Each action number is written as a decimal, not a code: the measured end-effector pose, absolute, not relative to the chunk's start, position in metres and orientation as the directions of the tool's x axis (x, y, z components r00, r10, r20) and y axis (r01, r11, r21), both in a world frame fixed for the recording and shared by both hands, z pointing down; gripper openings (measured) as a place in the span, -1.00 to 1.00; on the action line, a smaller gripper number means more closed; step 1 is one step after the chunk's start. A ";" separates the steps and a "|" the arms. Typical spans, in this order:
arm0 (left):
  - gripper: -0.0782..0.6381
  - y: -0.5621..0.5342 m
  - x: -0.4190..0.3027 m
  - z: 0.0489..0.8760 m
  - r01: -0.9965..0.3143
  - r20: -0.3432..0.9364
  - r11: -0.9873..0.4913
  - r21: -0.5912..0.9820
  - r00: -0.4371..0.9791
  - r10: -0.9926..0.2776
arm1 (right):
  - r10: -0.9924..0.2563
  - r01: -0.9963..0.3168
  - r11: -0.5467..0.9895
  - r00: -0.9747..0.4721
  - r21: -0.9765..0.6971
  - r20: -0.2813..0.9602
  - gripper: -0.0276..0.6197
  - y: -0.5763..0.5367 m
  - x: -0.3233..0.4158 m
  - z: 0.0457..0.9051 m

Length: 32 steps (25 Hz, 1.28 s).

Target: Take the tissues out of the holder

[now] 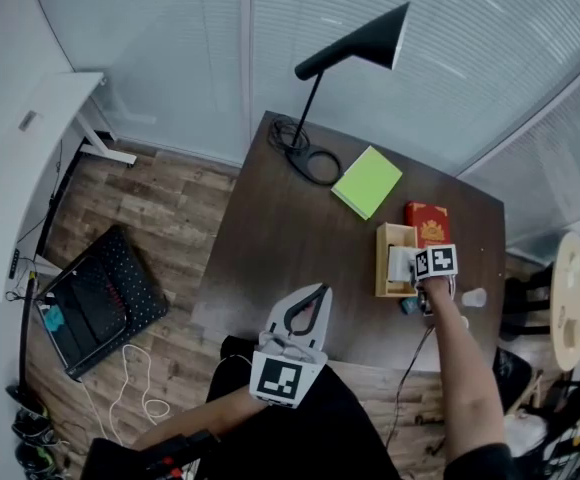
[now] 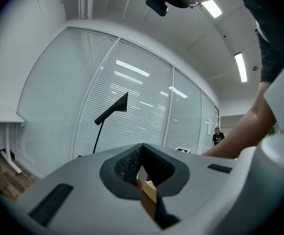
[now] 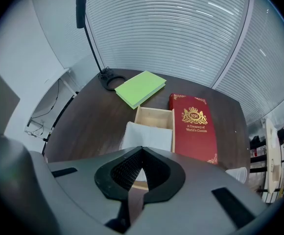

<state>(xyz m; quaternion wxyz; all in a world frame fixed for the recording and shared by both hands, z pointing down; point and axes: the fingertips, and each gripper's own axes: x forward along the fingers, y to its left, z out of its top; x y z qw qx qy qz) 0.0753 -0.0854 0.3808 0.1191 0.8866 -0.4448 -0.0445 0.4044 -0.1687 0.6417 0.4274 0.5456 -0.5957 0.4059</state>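
right gripper (image 3: pixel 141 149) is straight over the holder (image 3: pixel 154 117), pointing steeply down, jaws pinched together on the top of the tissues (image 3: pixel 149 136). The white sheet runs right up into the tips, so I read it as gripped, though it's thin

tissues sit in the wooden holder, which lies just beside the red book (image 3: pixel 193 126) on its left, long axes parallel, both running away from the person across the table (image 1: pixel 290 228)

so the exit path is straight up along the claw's own line, nothing above in the way

left gripper (image 2: pixel 142 146) is closed with nothing in it, held level over the near table edge, well apart from the holder. The right one is clearly the nearer

my guess at the risk: the holder is light and unbraced, so it could ride up with the tissues
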 end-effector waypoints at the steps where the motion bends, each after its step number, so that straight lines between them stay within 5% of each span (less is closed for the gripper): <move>1: -0.78 -0.088 0.072 0.376 -0.775 0.015 -0.582 0.246 0.604 -0.797 | -0.301 -0.997 0.073 -0.037 -0.016 0.953 -0.88 -0.168 0.403 0.639; 32: -0.78 -0.120 -0.024 0.382 -0.715 0.037 -0.632 0.298 0.671 -0.741 | -0.262 -0.997 0.018 -0.072 -0.070 0.962 -0.88 -0.178 0.288 0.648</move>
